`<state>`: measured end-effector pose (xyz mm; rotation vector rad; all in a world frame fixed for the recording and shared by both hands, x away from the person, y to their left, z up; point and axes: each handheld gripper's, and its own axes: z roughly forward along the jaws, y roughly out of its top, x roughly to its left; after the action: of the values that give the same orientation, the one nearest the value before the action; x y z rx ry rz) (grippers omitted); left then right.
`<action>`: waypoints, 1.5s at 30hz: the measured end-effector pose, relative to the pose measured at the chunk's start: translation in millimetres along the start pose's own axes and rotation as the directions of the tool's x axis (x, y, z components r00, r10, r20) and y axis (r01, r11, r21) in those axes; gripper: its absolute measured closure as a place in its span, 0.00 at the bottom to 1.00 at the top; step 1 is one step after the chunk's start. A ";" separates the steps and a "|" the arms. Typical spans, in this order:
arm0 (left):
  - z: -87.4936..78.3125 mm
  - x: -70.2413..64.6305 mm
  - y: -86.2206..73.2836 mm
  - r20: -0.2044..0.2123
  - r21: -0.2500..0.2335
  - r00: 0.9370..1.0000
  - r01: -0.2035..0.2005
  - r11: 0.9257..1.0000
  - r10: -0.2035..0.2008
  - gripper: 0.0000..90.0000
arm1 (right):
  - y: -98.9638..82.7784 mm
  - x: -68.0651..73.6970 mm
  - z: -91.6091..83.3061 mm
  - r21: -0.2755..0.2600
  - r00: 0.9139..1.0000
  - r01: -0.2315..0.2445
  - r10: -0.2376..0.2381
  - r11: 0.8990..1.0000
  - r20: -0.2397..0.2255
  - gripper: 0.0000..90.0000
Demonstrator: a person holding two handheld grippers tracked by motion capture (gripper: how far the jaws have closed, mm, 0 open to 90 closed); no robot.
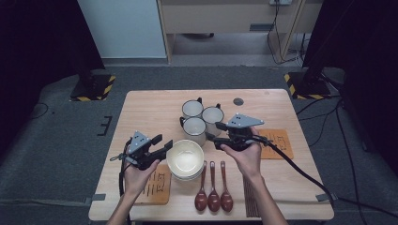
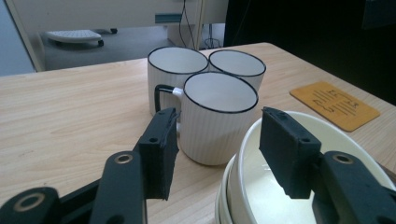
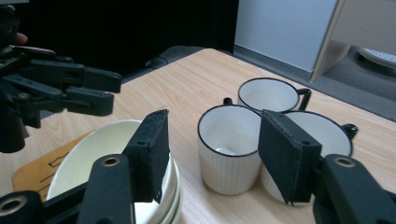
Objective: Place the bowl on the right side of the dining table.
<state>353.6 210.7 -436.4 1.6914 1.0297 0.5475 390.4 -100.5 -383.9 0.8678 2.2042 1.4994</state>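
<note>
Taking the stack of cream ceramic bowls (image 1: 185, 161) near the front middle of the pale wooden tabletop (image 1: 150, 108) as the landmark: just left of it the left gripper (image 1: 165, 145) is levelled at the stack's left rim, jaws apart; in the left gripper view one pad sits above the bowl's inside and the other outside the rim, so the wall lies between them, not yet pinched. Under that hand, left of the stack, lies an orange cork coaster (image 1: 157, 185). Behind the stack stand three white ribbed mugs with black rims (image 1: 199, 119), bunched together and touching. Right of the stack the right gripper (image 1: 211, 138) points toward the nearest mug, its jaws wide apart and holding nothing; the mug lies ahead of them, upright. In front, right of the stack, three dark brown wooden spoons (image 1: 214, 190) lie side by side, handles pointing away from the person. The left hand is judged nearer its target; closing on the rim looks like the coming move
</note>
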 end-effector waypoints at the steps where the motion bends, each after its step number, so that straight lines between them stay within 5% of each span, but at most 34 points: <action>1: 0.0 0.0 -0.6 0.001 0.001 1.000 0.002 1.000 -0.002 0.53 | -0.1 1.0 1.6 -0.004 1.000 -0.005 0.005 1.000 -0.009 0.49; 24: 8.7 -8.8 -11.4 0.010 0.047 1.000 -0.020 0.999 0.020 0.61 | -28.1 18.5 39.0 0.063 0.998 -0.012 0.015 0.998 -0.053 0.53; 45: 15.7 -10.5 -16.9 0.023 0.102 1.000 -0.018 0.995 0.016 0.79 | -47.6 24.5 59.8 0.132 0.998 -0.013 0.020 0.991 -0.056 0.68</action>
<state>353.9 195.1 -456.4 1.7936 1.0431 0.4930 392.6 -54.1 -449.3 0.8956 2.3655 1.4156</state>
